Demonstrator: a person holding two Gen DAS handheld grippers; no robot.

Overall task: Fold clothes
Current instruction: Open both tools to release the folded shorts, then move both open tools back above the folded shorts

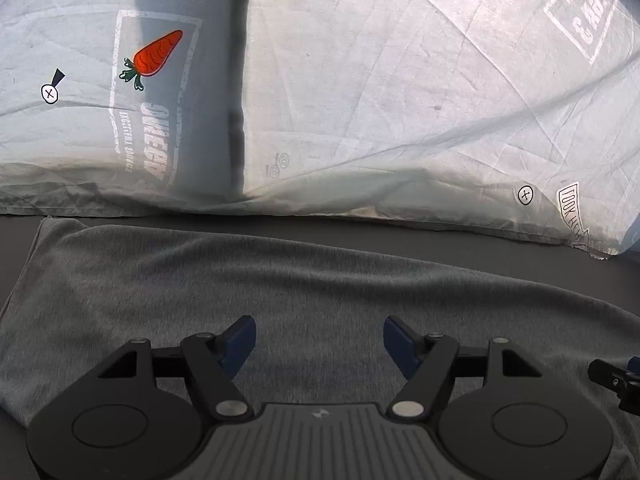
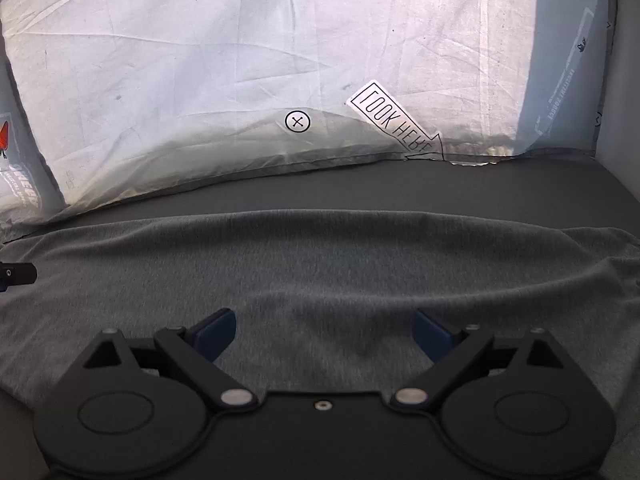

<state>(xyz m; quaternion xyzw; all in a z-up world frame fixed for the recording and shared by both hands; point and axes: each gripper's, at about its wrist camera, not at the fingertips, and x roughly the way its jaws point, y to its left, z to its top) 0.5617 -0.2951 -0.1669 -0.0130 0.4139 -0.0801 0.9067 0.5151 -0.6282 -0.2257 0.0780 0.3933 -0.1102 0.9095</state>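
Dark tabletop point(image 2: 460, 188) bears grey garment point(image 2: 320, 264) beneath open right gripper point(image 2: 324, 332).

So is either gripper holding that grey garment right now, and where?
Neither. The left gripper and right gripper both stand open above the grey garment, nothing between their fingers.

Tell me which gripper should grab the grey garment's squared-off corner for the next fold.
Left. The grey garment's squared corner lies just left of the open left gripper. The right gripper, also open, hovers toward the garment's other end.
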